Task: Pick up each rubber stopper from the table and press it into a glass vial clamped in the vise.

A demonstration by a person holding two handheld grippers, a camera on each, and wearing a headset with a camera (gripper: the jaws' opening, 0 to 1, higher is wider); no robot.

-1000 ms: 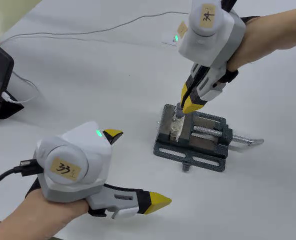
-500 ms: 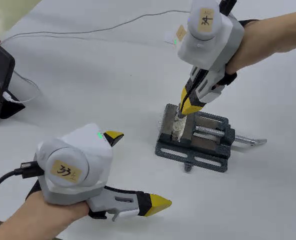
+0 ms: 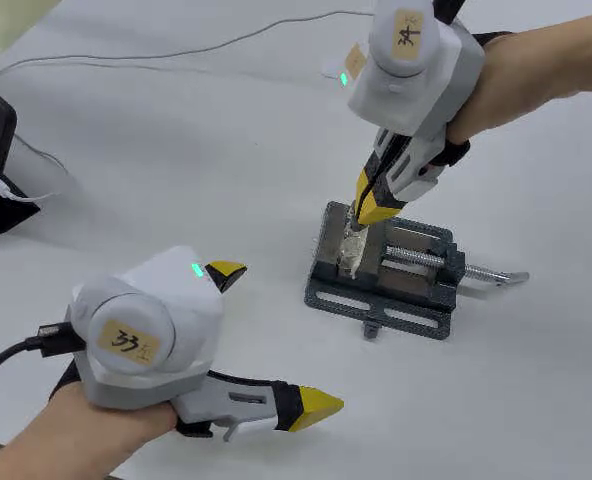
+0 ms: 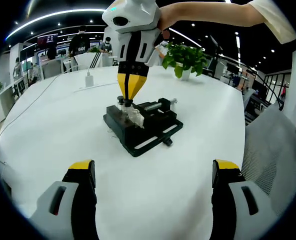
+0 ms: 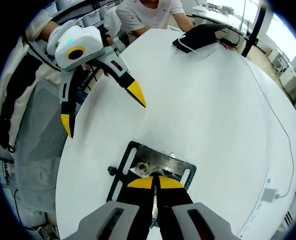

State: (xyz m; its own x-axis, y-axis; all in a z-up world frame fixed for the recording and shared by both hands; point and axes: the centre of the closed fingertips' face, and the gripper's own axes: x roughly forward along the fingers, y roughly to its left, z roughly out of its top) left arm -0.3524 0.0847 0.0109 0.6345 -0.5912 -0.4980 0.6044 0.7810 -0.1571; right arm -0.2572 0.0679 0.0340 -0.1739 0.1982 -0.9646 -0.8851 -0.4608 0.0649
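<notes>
- The vise (image 3: 381,290) clamps a glass vial (image 3: 350,252) upright, and a dark rubber stopper (image 4: 122,102) sits at the vial's mouth.
- The right gripper (image 3: 368,214) is directly above the vise, its jaws pinched narrow and their tips on the stopper.
- The left gripper (image 3: 271,337) hovers well left of the vise with its jaws wide.
- Both grippers stand relative to the vise as they did a second ago.
</notes>
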